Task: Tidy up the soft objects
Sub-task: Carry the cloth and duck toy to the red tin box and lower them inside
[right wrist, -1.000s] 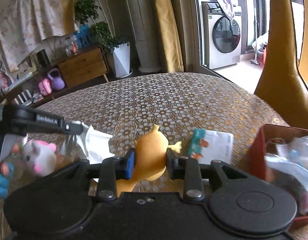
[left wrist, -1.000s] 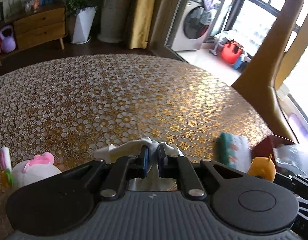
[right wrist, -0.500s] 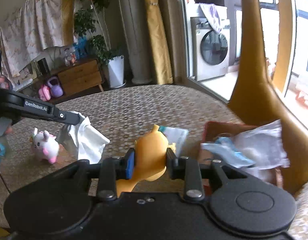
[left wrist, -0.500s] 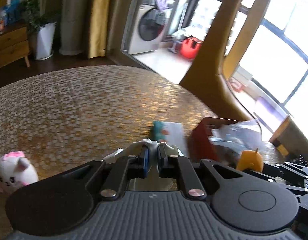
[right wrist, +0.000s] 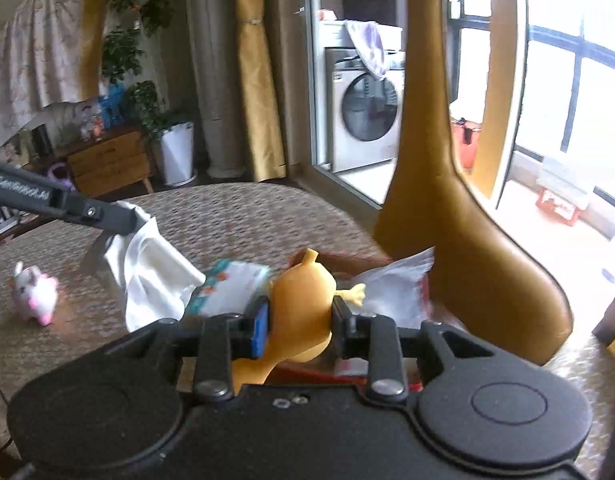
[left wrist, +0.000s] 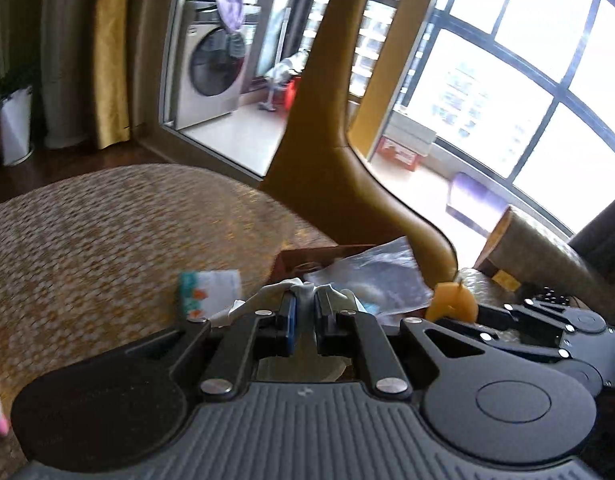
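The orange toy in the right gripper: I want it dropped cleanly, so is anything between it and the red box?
Nothing solid blocks the way. The orange toy, clamped in the right gripper, hangs by the red box. A clear plastic bag already fills the box, so the toy would land on it.

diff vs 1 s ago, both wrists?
Both grippers swung toward the red-brown box beside the mustard chair. The left gripper stays clamped on the white cloth, the right gripper on the orange rubber duck toy. Nothing released; tissue pack and white-pink plush unmoved.
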`<state>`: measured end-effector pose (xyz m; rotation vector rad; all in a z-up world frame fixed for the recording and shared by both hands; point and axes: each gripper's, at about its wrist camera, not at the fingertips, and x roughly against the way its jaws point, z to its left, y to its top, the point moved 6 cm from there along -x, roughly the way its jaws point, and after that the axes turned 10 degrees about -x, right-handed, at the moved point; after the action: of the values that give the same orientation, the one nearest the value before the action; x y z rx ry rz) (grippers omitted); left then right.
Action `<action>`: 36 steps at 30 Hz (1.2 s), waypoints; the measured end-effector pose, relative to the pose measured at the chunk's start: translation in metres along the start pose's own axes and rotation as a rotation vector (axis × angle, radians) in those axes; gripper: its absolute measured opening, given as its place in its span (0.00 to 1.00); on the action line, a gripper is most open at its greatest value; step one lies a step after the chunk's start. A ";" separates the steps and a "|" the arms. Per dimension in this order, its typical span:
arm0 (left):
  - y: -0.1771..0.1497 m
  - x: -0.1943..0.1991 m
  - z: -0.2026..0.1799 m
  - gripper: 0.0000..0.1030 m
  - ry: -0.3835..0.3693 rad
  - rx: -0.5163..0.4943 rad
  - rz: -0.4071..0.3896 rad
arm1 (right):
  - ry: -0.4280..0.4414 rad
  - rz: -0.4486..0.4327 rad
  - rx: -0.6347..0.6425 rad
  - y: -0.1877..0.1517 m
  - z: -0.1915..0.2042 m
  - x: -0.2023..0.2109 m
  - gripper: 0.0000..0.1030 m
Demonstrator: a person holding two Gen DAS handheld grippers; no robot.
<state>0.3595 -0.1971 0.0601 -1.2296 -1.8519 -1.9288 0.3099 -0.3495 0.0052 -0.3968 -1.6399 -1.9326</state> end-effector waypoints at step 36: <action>0.006 -0.188 -0.041 0.09 -0.025 -0.043 0.109 | -0.097 0.130 -0.027 -0.025 -0.083 -0.122 0.29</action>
<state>0.4654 -0.3090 -0.0560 -1.3446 -1.7250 -1.9127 0.4032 -0.3996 -0.1006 -0.6018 -1.6082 -1.8661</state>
